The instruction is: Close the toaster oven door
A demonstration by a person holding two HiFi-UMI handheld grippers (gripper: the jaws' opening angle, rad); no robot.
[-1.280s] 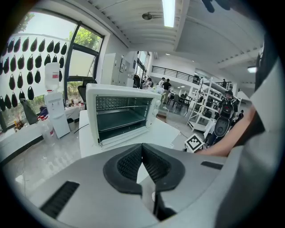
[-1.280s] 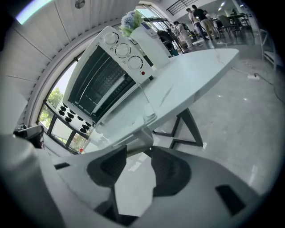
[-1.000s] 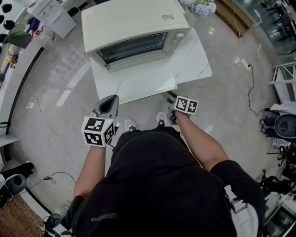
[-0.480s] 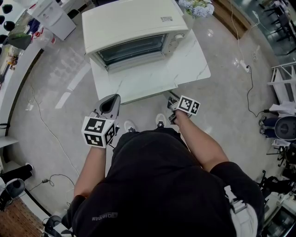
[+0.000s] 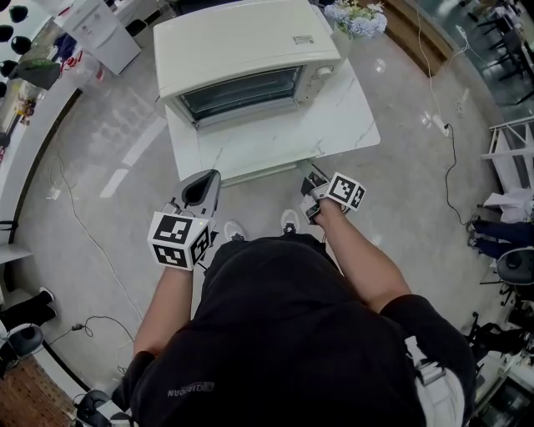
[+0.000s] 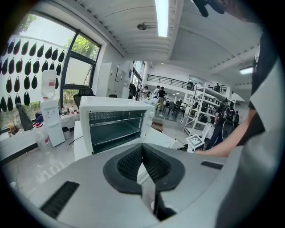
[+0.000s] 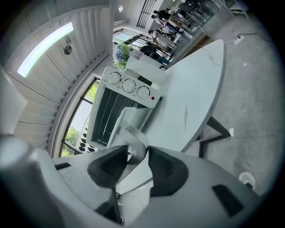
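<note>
The cream toaster oven (image 5: 242, 42) stands on a white marble table (image 5: 346, 113). Its glass door (image 5: 250, 150) hangs open, folded flat toward me. My right gripper (image 5: 310, 179) is at the door's front right corner. In the right gripper view the door's pale handle (image 7: 133, 136) lies between the jaws of the right gripper (image 7: 136, 153), which are closing; a small gap still shows beside it. My left gripper (image 5: 200, 185) hovers off the table's front left edge, apart from the door. In the left gripper view its tips (image 6: 142, 147) meet on nothing, with the oven (image 6: 116, 120) ahead.
A vase of flowers (image 5: 355, 17) stands behind the oven at the table's right. A white water dispenser (image 5: 100, 29) is at the far left. Cables (image 5: 79, 221) and a power strip (image 5: 440, 123) lie on the floor. Metal shelving (image 5: 513, 142) stands to the right.
The right gripper has edged forward to the door's front edge and its jaws have narrowed round the handle. The left gripper has hardly moved.
</note>
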